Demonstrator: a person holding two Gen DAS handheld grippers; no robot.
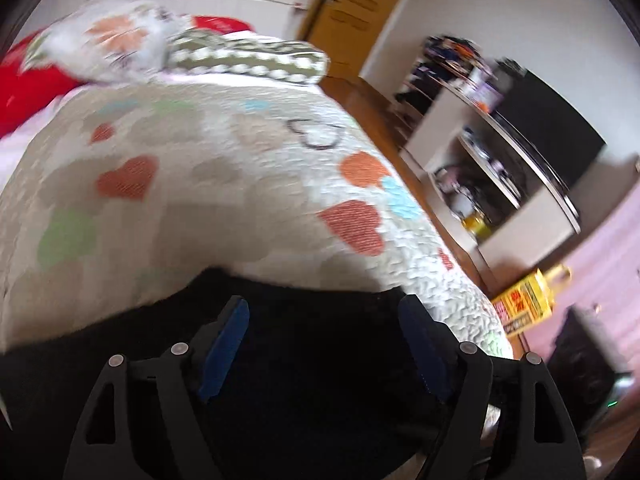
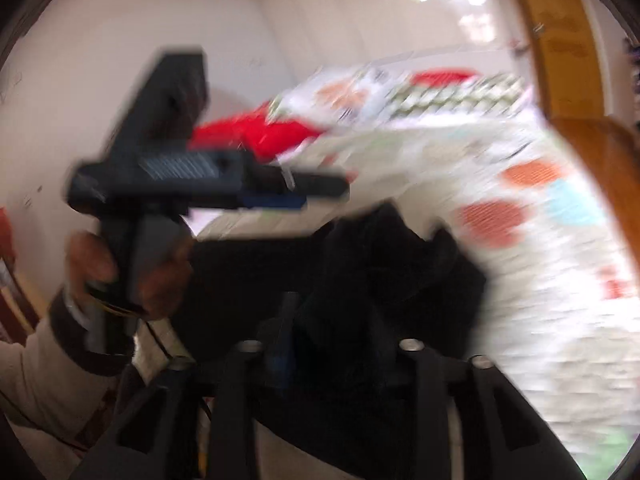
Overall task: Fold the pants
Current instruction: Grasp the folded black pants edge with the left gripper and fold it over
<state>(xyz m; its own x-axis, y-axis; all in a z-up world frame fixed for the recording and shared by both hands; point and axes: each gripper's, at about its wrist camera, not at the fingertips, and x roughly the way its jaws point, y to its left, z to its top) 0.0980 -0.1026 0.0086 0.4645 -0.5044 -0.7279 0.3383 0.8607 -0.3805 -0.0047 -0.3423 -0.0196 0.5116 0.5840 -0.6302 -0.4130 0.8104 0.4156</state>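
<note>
Both views smeared with motion, so I keep to what reads clearly. The pants (image 1: 304,360), black and soft, lie at the near edge of the bed (image 1: 224,184), on its quilted cover with the heart pattern. In the left wrist view they fill the lower frame under my left fingers (image 1: 320,344), which stand wide, blue pads apart with dark cloth showing between them but nothing pinched. In the right wrist view the cloth is bunched into a dark heap in front of my right fingers (image 2: 332,344); blur and black-on-black hide whether those are closed on a fold, so I cannot tell. My left hand (image 2: 132,268) shows there too, on its tool, left of the heap. Handling, as I judge it: light, limp fabric, no stiffness, will sag and drag on the textured quilt. Best hold is likely at a firm seam, the waistband or a hem, one per side, so the cloth hangs flat. I cannot pick out either seam here. Room: open quilt runs far and left toward the pillows (image 1: 248,60). The bed's right edge falls away to wooden floor, with a yellow carton (image 1: 528,300) just beside it and shelving (image 1: 500,184) beyond. Folding toward the open quilt looks safer.
</note>
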